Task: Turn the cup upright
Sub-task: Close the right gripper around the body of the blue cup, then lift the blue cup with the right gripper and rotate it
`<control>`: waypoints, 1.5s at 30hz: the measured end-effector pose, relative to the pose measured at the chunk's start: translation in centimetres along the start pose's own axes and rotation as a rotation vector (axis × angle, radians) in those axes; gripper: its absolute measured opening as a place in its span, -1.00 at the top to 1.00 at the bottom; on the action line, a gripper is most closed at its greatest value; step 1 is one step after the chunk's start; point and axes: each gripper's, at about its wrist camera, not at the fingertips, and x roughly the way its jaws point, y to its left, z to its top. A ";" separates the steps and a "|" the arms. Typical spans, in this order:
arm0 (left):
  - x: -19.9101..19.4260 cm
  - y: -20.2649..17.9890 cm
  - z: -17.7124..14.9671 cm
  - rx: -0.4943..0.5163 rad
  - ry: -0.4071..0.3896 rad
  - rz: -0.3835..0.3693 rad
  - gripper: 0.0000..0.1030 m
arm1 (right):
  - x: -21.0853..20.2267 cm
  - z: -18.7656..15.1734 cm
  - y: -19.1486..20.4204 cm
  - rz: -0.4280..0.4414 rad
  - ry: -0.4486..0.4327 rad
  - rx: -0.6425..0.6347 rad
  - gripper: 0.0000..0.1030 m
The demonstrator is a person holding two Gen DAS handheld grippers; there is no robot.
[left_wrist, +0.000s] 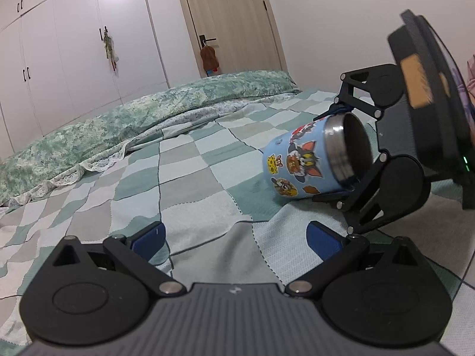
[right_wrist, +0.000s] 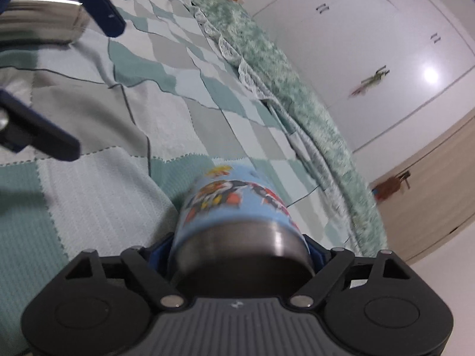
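Note:
A light-blue cup (left_wrist: 299, 163) with cartoon stickers and a steel rim lies tilted on its side on the checkered bed cover, mouth toward the right gripper. My right gripper (left_wrist: 334, 155) is shut on the cup near its steel rim, one finger above and one below. In the right wrist view the cup (right_wrist: 234, 213) fills the space between the blue pads (right_wrist: 317, 252), its base pointing away. My left gripper (left_wrist: 234, 240) is open and empty, low over the cover, a little short of the cup. It also shows in the right wrist view (right_wrist: 74, 89) at the upper left.
A checkered green, grey and white cover (left_wrist: 184, 184) spreads over the bed. A rolled green floral quilt (left_wrist: 142, 115) lies along the far side. White wardrobes (left_wrist: 74, 44) and a beige door (left_wrist: 231, 20) stand beyond.

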 end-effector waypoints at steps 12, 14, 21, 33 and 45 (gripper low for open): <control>-2.4 -0.4 0.7 -0.016 -0.018 0.002 -1.00 | -4.7 -0.1 1.9 -0.027 -0.108 -0.116 -0.62; -3.3 -0.5 1.0 -0.015 -0.018 0.007 -1.00 | -5.9 0.0 2.1 -0.026 -0.121 -0.121 -0.62; -7.5 -0.7 1.6 -0.023 -0.033 0.030 -1.00 | -10.4 0.7 2.4 -0.020 -0.166 -0.122 -0.62; -15.7 -1.6 0.3 -0.058 -0.015 0.075 -1.00 | -18.5 1.8 5.1 0.040 -0.276 -0.120 -0.62; -23.2 -3.3 -3.1 -0.094 0.015 0.115 -1.00 | -24.6 1.3 10.7 0.126 -0.342 -0.135 -0.62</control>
